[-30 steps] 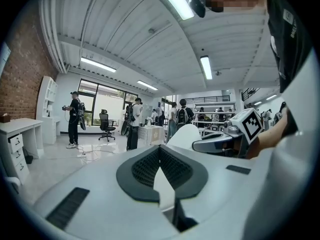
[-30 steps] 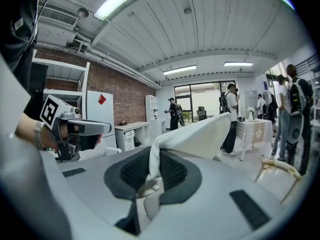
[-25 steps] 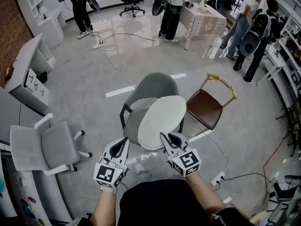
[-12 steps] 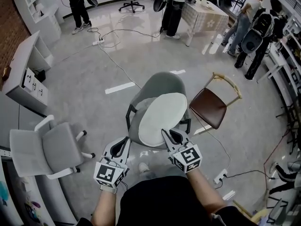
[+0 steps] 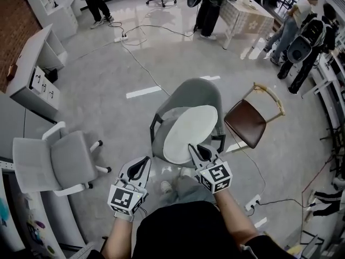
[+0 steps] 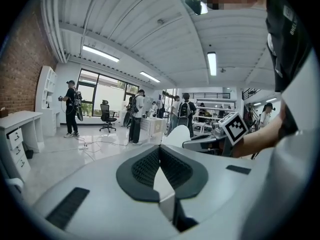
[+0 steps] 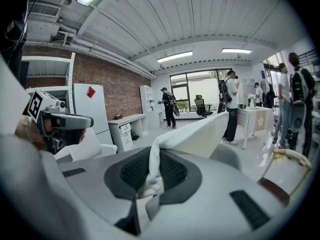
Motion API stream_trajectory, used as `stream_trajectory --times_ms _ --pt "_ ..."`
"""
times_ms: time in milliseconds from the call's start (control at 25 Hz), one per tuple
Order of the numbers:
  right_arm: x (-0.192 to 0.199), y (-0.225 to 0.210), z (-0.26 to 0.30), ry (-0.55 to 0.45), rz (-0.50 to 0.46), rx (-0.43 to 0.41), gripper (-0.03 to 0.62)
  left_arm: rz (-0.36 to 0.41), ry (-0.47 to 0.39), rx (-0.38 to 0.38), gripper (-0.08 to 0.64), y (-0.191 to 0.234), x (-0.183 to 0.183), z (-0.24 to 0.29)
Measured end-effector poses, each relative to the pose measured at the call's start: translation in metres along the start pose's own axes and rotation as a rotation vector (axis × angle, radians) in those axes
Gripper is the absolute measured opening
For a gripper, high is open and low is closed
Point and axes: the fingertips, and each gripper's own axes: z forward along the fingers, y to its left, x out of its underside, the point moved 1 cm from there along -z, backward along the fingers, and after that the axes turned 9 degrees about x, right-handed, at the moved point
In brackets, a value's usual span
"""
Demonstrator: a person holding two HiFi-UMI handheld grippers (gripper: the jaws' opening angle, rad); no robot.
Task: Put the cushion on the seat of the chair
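Note:
A round off-white cushion (image 5: 190, 133) hangs tilted over the seat of the grey-green armchair (image 5: 188, 95). My right gripper (image 5: 197, 152) is shut on the cushion's near edge. In the right gripper view the fabric (image 7: 196, 133) is pinched between the dark pads, bunched at the right gripper (image 7: 153, 170). My left gripper (image 5: 139, 169) hangs to the left of the chair, apart from the cushion. In the left gripper view its pads meet at the left gripper (image 6: 160, 153) with nothing between them, and the cushion (image 6: 177, 134) shows beyond. Whether the cushion touches the seat is hidden.
A brown wooden chair (image 5: 248, 122) stands right of the armchair. A white office chair (image 5: 51, 163) is at the left, and white cabinets (image 5: 31, 65) stand behind it. Cables (image 5: 139, 63) cross the floor and a power strip (image 5: 251, 202) lies at the right. Several people (image 5: 209, 5) stand at the back.
Both grippers moved forward and down, toward the armchair. The cushion came along in the right gripper and now sits lower over the seat.

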Motion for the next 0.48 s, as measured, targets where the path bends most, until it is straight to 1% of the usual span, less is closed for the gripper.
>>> stream_trajectory --times_ms 480 --pt "0.02 -0.007 0.037 0.058 0.029 -0.074 0.048 -0.034 0.057 -0.09 0.011 0.007 0.011 -0.005"
